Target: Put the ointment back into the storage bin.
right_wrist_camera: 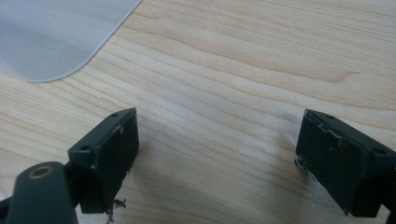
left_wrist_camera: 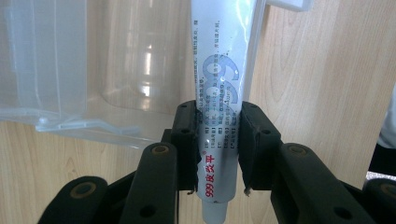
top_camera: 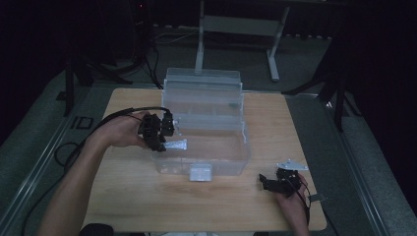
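— Surroundings first: clear plastic box [top_camera: 206,142] in the middle of the wooden surface [top_camera: 147,191], lid tipped up at the far side, white latch [top_camera: 200,173] on the near wall. Beyond the far edge, metal legs of a stand [top_camera: 199,44] on grey floor.

— Anything in the way?

— Box's near-left wall and rim, right up against the left claw [top_camera: 164,140]. In the left gripper view, rounded clear corner of the box [left_wrist_camera: 93,84] just behind and to the left of the tube. Nothing between the right claw [right_wrist_camera: 217,158] and the bare wood; pale rounded box corner [right_wrist_camera: 56,37] well off at upper left there.

— Left claw?

— Clamped on a white ointment tube [left_wrist_camera: 224,93], pads [left_wrist_camera: 189,140] pressing both flanks near the capped end, cap sticking out below, flat end pointing away. From above, tube [top_camera: 177,145] lying across the box's left rim, silvery end inside.

— Right claw?

— Spread wide, holding nothing, low at the near right of the surface beside the box.

— Writing?

— "999" in big pale blue digits along the tube; red "999皮炎平" near the cap. Small grey Chinese print above, too fine to read.
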`<state>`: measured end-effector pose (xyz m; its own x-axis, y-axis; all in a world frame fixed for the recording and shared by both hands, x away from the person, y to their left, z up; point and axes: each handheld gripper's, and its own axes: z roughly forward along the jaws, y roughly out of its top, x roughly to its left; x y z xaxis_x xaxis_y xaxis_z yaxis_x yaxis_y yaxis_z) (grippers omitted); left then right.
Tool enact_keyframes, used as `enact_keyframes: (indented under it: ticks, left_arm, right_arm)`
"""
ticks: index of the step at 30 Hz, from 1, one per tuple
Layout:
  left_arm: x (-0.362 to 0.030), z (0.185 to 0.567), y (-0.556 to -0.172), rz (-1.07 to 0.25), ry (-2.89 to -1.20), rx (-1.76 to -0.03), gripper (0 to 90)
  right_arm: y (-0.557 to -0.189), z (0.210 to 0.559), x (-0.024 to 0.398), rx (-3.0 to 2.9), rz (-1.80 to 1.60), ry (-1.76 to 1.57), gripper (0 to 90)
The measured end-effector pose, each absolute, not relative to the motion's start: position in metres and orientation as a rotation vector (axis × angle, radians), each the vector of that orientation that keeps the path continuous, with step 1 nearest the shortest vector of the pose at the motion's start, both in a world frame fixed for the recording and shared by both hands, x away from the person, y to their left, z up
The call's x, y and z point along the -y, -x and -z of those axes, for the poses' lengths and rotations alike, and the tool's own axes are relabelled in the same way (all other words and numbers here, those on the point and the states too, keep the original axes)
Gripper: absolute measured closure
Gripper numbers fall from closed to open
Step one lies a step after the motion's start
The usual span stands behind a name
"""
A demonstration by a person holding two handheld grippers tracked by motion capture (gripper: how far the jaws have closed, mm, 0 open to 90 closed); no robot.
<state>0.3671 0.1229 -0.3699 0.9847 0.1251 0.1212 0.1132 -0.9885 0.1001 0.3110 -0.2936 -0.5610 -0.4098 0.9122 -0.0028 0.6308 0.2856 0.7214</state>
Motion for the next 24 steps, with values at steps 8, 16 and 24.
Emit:
enact_keyframes:
  ticks: [8,16,24]
  left_arm:
    - [-0.1225,0.3717,-0.3697,-0.188,-3.041,-0.191,70.6]
    - [-0.1222,0.3726,-0.3732,-0.178,-3.043,-0.193,70.6]
    - [-0.1186,0.3772,-0.3752,-0.173,-3.055,-0.186,70.6]
  right_arm:
    - [-0.3110,0.5610,0.2936,-2.145,-0.912,-1.384,12.9]
    - [-0.3110,0.5610,0.2936,-2.145,-0.912,-1.384,12.9]
    - [-0.3110,0.5610,0.2936,-2.145,-0.912,-1.384,12.9]
